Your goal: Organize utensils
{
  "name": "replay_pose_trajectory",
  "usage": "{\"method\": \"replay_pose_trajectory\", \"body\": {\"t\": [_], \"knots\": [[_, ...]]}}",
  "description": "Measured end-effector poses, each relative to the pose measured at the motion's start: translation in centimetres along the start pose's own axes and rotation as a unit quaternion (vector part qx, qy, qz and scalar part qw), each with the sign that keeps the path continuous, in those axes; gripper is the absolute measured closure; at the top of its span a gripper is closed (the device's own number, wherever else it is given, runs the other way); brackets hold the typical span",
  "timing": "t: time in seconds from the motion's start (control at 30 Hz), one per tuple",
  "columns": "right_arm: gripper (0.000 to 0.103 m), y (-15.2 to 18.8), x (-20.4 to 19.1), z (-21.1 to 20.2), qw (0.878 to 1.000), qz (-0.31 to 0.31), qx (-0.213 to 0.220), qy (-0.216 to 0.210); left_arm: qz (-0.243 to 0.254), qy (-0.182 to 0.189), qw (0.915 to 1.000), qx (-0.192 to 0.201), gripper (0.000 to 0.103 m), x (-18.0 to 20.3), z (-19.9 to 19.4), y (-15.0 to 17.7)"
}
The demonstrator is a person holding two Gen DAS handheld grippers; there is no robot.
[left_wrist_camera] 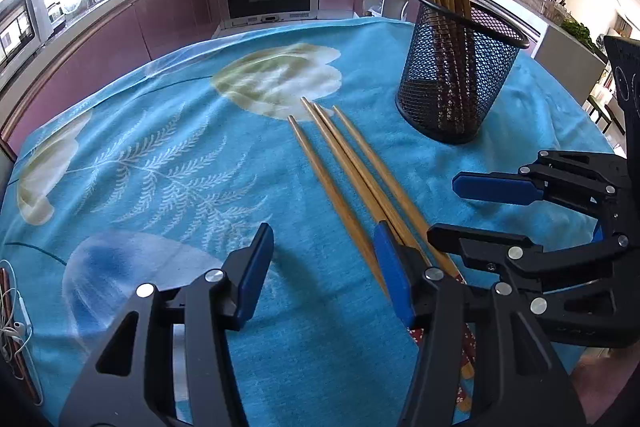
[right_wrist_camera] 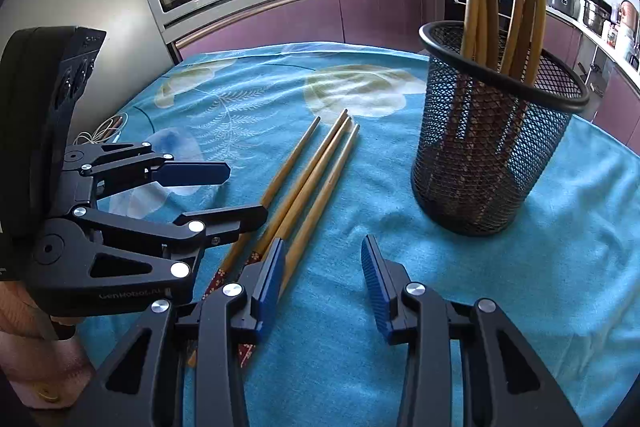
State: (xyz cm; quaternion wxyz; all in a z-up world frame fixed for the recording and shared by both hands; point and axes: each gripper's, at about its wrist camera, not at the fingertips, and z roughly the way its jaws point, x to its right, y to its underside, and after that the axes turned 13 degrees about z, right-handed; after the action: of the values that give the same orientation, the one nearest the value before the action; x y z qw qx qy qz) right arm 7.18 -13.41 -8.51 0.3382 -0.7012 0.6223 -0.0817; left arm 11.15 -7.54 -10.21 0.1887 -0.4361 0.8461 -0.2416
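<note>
- On the blue floral tablecloth (left_wrist_camera: 168,163), four loose wooden chopsticks (left_wrist_camera: 344,171) lie side by side, near the black mesh cup (left_wrist_camera: 456,83) holding more chopsticks.
- Left gripper (left_wrist_camera: 320,267) gapes, empty.
- Right gripper (right_wrist_camera: 322,267) likewise parted, gripping nothing.

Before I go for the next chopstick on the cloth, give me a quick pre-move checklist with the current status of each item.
1. Left gripper empty, jaws apart: ok; nothing sits between its pads.
2. Right gripper empty, jaws apart: ok; only cloth shows in the gap.
3. Loose chopsticks reachable: ok; four lie side by side on the blue cloth, narrow tips toward the far side.
4. Mesh holder upright with room left: ok; it stands on the cloth and already holds several chopsticks.
5. Grippers clear of each other: not ok; they crowd the same chopstick ends.
6. Either gripper's fingers touching a chopstick: cannot tell; one finger of each overlaps the bundle.
</note>
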Motion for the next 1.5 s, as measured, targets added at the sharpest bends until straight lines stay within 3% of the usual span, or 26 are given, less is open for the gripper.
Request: {"method": "replay_pose_trajectory", "body": {"t": [0.3,0.53,0.67,0.7,0.73,0.83,0.93,1.0,1.2,1.5], "knots": [[0.070,-0.7,-0.7,0.8,1.000,-0.006,0.001,0.002,-0.007,0.022,0.9997,0.002,0.064,-0.7,0.0,0.4],[0.081,-0.8,-0.1,1.0,1.000,0.000,-0.007,0.012,-0.016,0.047,0.9987,0.003,0.083,-1.6,0.1,0.4],[0.082,-1.0,0.0,1.1,1.000,0.004,-0.010,0.015,-0.023,0.044,0.9988,0.000,0.083,-2.2,0.1,0.3],[0.082,-1.1,0.0,1.2,1.000,0.006,-0.012,0.016,-0.026,0.041,0.9988,-0.001,0.078,-2.3,0.2,0.3],[0.082,-1.1,0.1,1.3,1.000,0.007,-0.012,0.016,-0.030,0.038,0.9988,-0.005,0.065,-2.4,0.2,0.2],[0.082,-1.4,0.1,1.6,1.000,0.010,-0.011,0.017,-0.035,0.026,0.9990,-0.006,0.063,-2.9,0.4,0.1],[0.082,-1.7,0.0,1.9,1.000,0.013,-0.008,0.016,-0.036,0.023,0.9991,-0.007,0.066,-3.1,0.8,-0.1],[0.088,-1.8,0.1,2.0,1.000,0.017,-0.006,0.020,-0.039,0.019,0.9990,-0.007,0.067,-3.2,1.0,-0.4],[0.096,-1.9,1.0,1.7,0.999,0.037,-0.007,0.007,-0.053,0.003,0.9986,-0.005,0.085,-2.9,1.1,-0.5],[0.097,-1.7,1.5,0.1,0.999,0.037,-0.001,-0.008,-0.081,0.009,0.9967,0.001,0.095,-2.9,0.3,0.1]]}}
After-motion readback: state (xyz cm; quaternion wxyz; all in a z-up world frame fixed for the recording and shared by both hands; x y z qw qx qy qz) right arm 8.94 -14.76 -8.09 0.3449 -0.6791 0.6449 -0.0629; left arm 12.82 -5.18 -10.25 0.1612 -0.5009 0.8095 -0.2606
